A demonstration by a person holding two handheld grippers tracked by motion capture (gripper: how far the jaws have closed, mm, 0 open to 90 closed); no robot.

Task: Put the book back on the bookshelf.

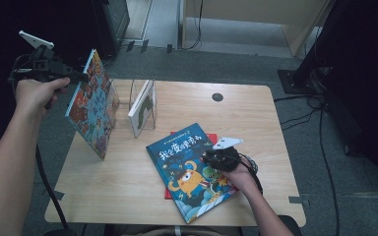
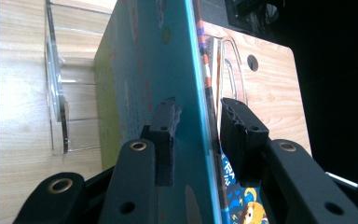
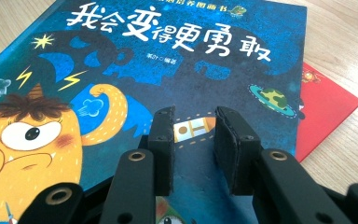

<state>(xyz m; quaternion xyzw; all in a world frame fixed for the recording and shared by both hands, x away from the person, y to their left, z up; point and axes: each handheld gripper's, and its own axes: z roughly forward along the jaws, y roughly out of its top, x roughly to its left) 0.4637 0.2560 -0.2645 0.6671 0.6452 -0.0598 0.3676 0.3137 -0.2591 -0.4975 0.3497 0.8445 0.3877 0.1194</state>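
Three books: on the tabletop (image 1: pixel 128 187), two flat, one upright.
Upright book (image 1: pixel 92 103): stood tilted at the clear rack (image 1: pixel 145 105), left rear.
Left tongs (image 1: pixel 81 77): straddled its top edge, jaws slack, pads apparently off the covers.
Blue book (image 1: pixel 189 169): lay flat near the front, over a red book (image 3: pixel 328 112).
Right tongs (image 3: pixel 193 128): half-open, empty, resting above the blue cover.
Step judged: shelving; release of the upright book.
Next: withdraw clear, then lift the blue book.
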